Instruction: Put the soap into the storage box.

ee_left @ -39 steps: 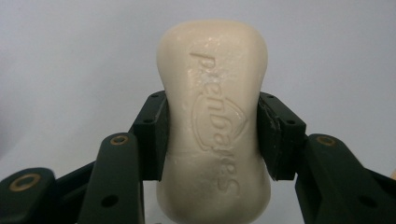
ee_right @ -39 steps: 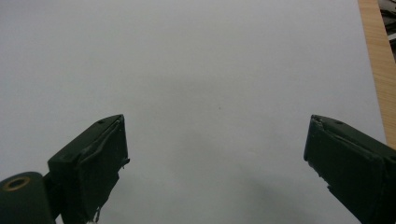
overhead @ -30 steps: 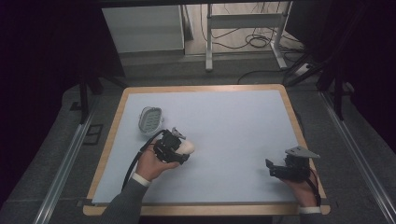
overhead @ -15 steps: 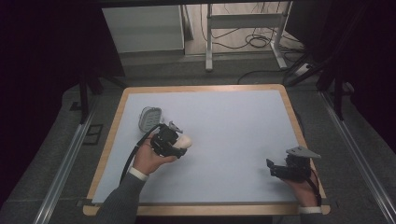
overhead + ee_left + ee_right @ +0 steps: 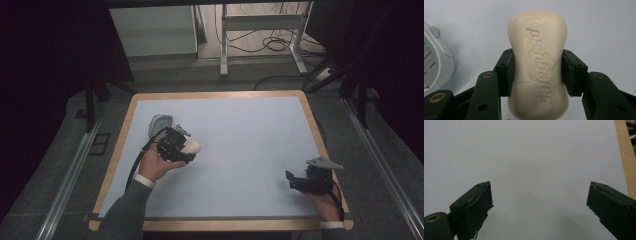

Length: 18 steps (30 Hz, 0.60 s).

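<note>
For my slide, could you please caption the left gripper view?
Left gripper clamps a cream soap bar beside a grey soap dish.

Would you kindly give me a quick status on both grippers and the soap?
Left gripper shut on soap bar. Right gripper open, empty. Soap dish just beyond; nothing blocking.

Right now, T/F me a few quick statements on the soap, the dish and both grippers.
1. The left gripper is clamped on the bar of soap. True.
2. The soap lies in the grey soap dish. False: the dish sits beside it, with no soap in it.
3. The right gripper holds a sponge. False: its jaws stand open over the bare white tabletop.
4. The soap has raised lettering on its face. True.
5. The right gripper is near the table's wooden edge. True.
</note>
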### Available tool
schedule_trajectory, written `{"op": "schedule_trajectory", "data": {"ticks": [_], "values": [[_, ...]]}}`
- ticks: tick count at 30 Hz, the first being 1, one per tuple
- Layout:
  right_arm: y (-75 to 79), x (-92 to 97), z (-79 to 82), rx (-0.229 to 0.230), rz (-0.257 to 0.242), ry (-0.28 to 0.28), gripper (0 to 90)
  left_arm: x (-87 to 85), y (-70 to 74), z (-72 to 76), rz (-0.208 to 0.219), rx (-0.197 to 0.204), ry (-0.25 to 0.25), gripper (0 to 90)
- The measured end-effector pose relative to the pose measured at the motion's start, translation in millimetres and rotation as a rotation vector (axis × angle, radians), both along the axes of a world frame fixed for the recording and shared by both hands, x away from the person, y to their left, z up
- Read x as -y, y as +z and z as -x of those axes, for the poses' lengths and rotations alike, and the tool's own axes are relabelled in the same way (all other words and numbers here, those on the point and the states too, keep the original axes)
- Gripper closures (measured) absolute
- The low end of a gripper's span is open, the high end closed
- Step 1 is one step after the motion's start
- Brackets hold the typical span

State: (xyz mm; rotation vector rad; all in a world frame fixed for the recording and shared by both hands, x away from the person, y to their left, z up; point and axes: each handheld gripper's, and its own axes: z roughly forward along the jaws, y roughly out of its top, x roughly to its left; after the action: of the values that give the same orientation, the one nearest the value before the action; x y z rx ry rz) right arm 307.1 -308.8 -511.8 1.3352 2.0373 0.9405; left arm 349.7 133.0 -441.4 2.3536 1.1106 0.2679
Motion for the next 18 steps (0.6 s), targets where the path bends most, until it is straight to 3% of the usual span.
{"op": "schedule_trajectory", "data": {"ticks": [18], "values": [[-0.5,1.5,-0.5,-0.001,0.0,-0.007,5.9,-11.0,8.9,-10.8,0.002,0.005,0.027,49.7]]}}
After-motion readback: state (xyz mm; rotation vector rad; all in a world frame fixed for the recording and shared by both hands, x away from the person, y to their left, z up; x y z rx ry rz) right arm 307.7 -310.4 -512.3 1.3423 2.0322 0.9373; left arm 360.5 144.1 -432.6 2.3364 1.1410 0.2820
